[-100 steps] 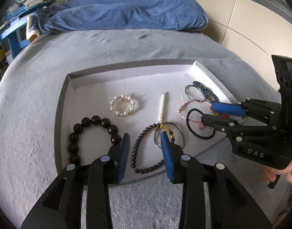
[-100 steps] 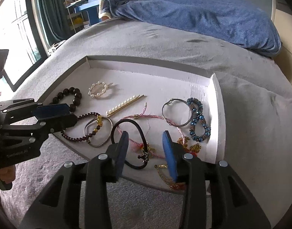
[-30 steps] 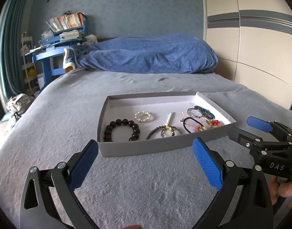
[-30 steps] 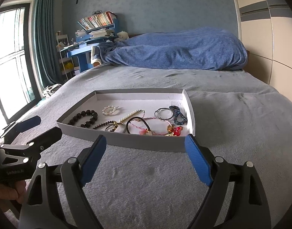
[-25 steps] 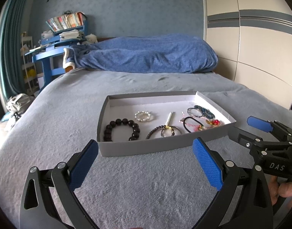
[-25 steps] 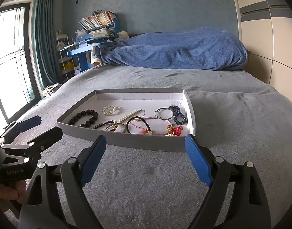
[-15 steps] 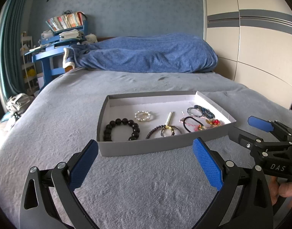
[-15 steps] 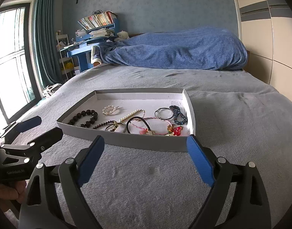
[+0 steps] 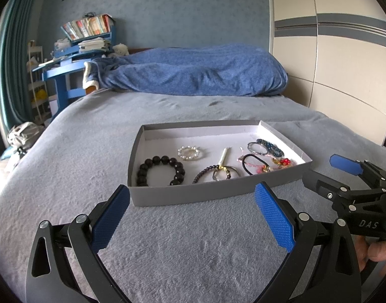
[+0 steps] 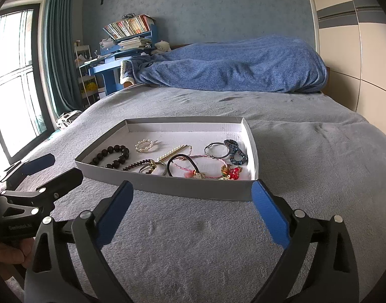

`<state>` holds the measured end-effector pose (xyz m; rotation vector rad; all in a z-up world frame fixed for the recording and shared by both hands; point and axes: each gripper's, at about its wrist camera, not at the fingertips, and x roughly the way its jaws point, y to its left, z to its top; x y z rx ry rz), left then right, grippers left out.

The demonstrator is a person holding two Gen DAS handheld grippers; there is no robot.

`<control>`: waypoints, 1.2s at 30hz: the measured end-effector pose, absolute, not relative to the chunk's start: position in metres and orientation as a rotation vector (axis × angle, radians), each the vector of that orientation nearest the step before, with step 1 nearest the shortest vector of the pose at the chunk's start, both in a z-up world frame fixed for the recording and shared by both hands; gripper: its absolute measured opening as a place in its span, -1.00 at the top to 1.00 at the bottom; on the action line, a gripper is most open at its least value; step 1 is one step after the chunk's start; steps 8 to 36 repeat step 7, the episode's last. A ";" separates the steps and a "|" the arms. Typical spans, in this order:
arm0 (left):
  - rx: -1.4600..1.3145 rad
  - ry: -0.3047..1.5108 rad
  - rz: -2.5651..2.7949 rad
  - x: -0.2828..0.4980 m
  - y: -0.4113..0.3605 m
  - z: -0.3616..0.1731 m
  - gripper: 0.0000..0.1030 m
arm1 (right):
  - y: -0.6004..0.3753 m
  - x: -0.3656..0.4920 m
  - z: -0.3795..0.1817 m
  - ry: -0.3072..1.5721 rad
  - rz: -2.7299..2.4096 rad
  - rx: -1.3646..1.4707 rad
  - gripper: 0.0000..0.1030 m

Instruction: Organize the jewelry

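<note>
Jaws of both grippers wide and empty, right gripper [image 10: 191, 210] opening, before one tray [image 10: 193, 189] of jewelry.

Jewelry [image 10: 182, 161] in tray [image 10: 187, 189] on bed [image 10: 306, 156]

Both grippers are matte black plastic with skeletal, cut-out arms; the left gripper [image 9: 191, 213] carries blue pads [image 9: 273, 217] textured with a fine diamond grid and silver round screws at its joints; the right gripper [image 10: 191, 209] has matching blue pads [image 10: 269, 213]; white "DAS" lettering marks its side
</note>
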<state>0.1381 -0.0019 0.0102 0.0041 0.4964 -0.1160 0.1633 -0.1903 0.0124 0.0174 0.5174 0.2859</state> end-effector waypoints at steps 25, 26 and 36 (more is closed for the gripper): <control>0.011 0.498 -0.119 0.138 -0.002 0.009 -0.91 | -0.190 0.163 0.013 0.517 0.286 0.017 -0.85; 0.011 0.498 -0.119 0.138 -0.002 0.009 -0.91 | -0.190 0.163 0.013 0.517 0.286 0.017 -0.85; 0.011 0.498 -0.119 0.138 -0.002 0.009 -0.91 | -0.190 0.163 0.013 0.517 0.286 0.017 -0.85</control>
